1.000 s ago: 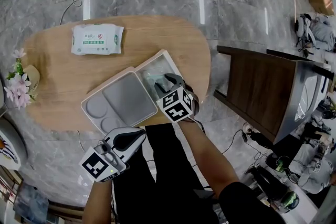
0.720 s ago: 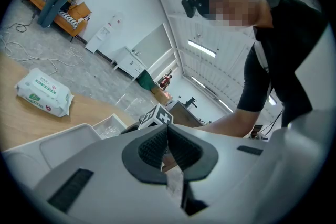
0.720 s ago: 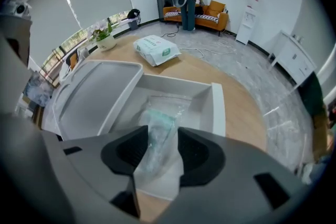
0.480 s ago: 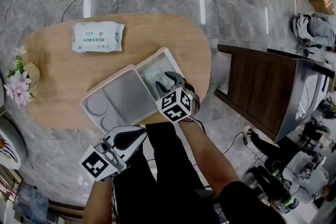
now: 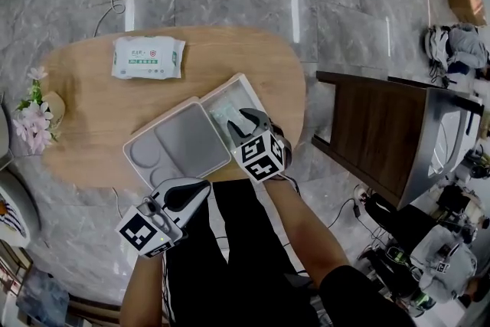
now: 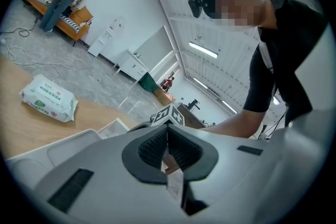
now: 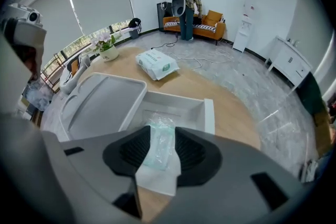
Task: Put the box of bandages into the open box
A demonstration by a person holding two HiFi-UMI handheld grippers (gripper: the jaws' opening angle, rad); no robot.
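Bandage box [image 7: 159, 140] inside open box [image 7: 209, 113]

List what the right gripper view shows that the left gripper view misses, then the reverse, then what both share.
Only the right gripper view shows the bandage pack inside the open box, and the potted flowers. Only the left gripper view shows the person's torso and head above the grippers. Both show that box, the wipes pack, the wooden table and the orange sofa in the background.
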